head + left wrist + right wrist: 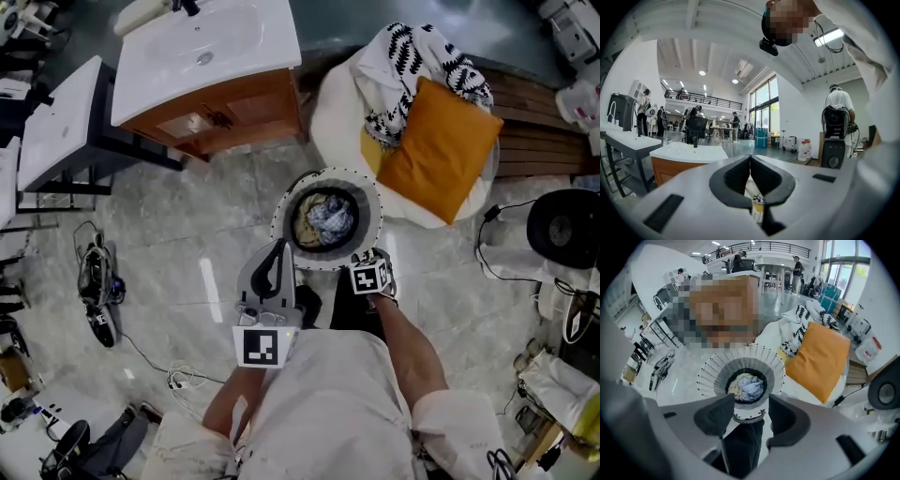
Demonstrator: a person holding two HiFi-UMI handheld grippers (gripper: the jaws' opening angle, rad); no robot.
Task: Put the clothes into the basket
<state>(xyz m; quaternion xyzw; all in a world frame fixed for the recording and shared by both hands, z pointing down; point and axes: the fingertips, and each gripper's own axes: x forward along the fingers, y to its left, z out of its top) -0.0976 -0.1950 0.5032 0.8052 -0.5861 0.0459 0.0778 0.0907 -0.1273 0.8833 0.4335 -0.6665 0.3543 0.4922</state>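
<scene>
**Right gripper over the basket; remaining cloth lies beyond it, to your right.**

Nearest you, the left gripper points level with its jaws together on nothing. Your right gripper points steeply down, jaws wide and empty, just above the near rim of the basket, where clothes already lie. Farther on, the patterned cloth and the orange piece rest on the white seat. Both are nearer your right hand, so reach with that one.
</scene>
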